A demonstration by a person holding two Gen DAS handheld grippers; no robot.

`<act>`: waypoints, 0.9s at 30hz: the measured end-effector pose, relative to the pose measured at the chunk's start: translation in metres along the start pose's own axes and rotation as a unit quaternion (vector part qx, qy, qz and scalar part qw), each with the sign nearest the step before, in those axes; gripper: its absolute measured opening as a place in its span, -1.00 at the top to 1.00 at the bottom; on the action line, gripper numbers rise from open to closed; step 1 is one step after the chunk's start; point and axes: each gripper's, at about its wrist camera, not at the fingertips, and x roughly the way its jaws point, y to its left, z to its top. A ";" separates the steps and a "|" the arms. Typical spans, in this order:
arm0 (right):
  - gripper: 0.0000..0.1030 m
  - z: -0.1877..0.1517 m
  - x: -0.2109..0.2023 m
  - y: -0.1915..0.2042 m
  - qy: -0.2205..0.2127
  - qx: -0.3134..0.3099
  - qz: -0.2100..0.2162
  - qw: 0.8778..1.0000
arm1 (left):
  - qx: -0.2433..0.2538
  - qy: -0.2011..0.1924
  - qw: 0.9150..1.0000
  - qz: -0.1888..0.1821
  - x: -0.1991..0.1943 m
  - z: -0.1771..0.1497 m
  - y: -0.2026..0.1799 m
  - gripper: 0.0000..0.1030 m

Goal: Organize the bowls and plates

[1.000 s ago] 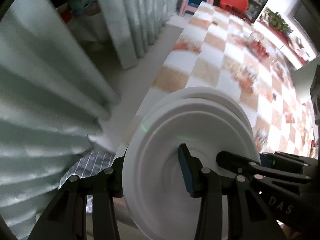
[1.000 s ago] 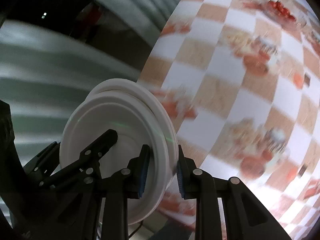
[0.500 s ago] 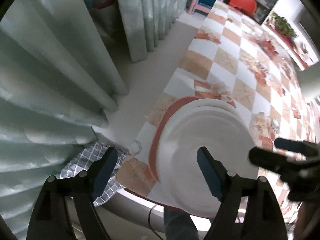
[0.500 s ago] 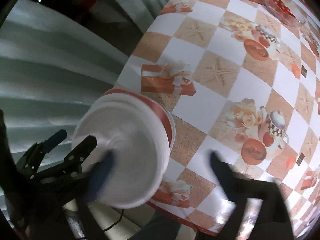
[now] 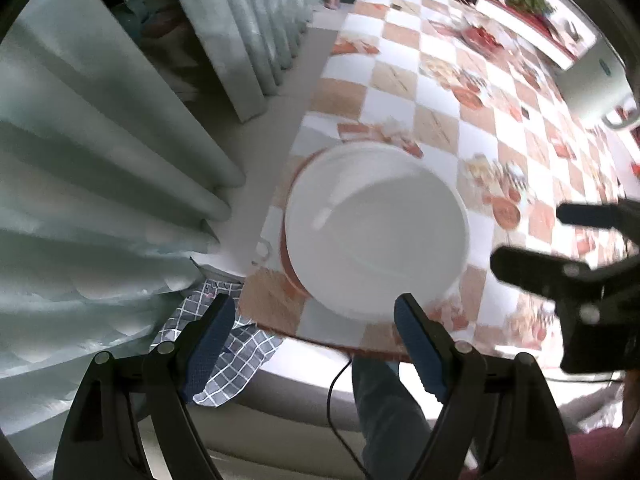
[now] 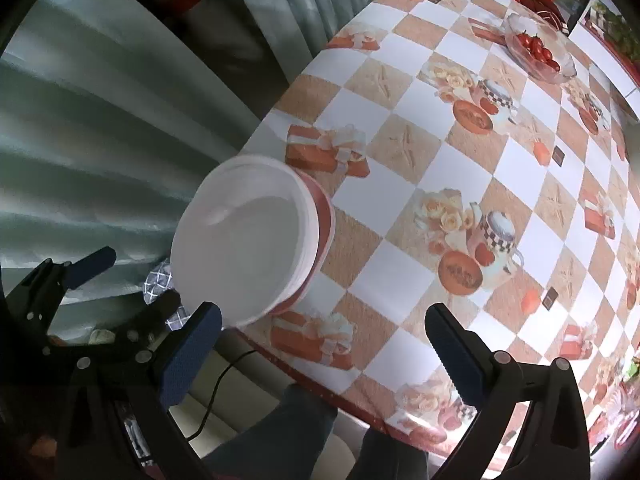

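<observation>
Plates: round white glossy plates (image 5: 376, 228) stacked, with a red-rimmed plate (image 6: 325, 216) at the bottom of the pile.
Place: the stack sits on my desk (image 6: 472, 168) near its front edge, close to the corner by the curtain.
Desk cover: orange-and-white checked oilcloth printed with gift boxes, teapots and roses.
My left claw (image 5: 316, 344): jaws wide apart, nothing between the blue pads, hanging above the stack's near edge.
My right claw (image 6: 320, 348): jaws spread wide and empty, above the desk edge beside the stack.
Around: a clear glass bowl of red tomatoes (image 6: 538, 54) far across the desk; pale green pleated curtain (image 5: 100, 168) to the side; a grey checked cloth (image 5: 224, 344) below the desk corner.
Below: my jeans-clad leg (image 6: 280, 432) and a black cable (image 5: 340, 396).
</observation>
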 end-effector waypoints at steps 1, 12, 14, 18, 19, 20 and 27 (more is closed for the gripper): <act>-0.99 -0.001 -0.001 0.001 0.000 -0.001 -0.003 1.000 | 0.004 0.002 1.000 0.001 -0.001 -0.002 -0.001 -0.64; -0.99 0.001 -0.020 0.005 -0.010 0.000 -0.021 1.000 | 0.009 -0.004 1.000 0.012 -0.014 -0.001 0.005 -0.64; -0.99 0.002 -0.021 0.007 -0.009 -0.003 -0.023 1.000 | 0.015 -0.005 1.000 0.014 -0.015 -0.001 0.004 -0.64; -0.99 0.003 -0.023 0.010 -0.012 -0.005 -0.022 1.000 | 0.027 -0.010 0.999 0.016 -0.019 0.000 0.001 -0.64; -0.99 0.003 -0.024 0.011 -0.013 -0.006 -0.022 1.000 | 0.028 -0.011 0.999 0.017 -0.019 0.000 0.000 -0.64; -0.99 0.003 -0.024 0.012 -0.014 -0.006 -0.022 1.000 | 0.030 -0.014 0.999 0.018 -0.020 0.000 -0.001 -0.64; -0.99 0.002 -0.023 0.012 -0.012 -0.001 -0.020 1.000 | 0.038 -0.011 0.999 0.019 -0.020 -0.001 -0.001 -0.64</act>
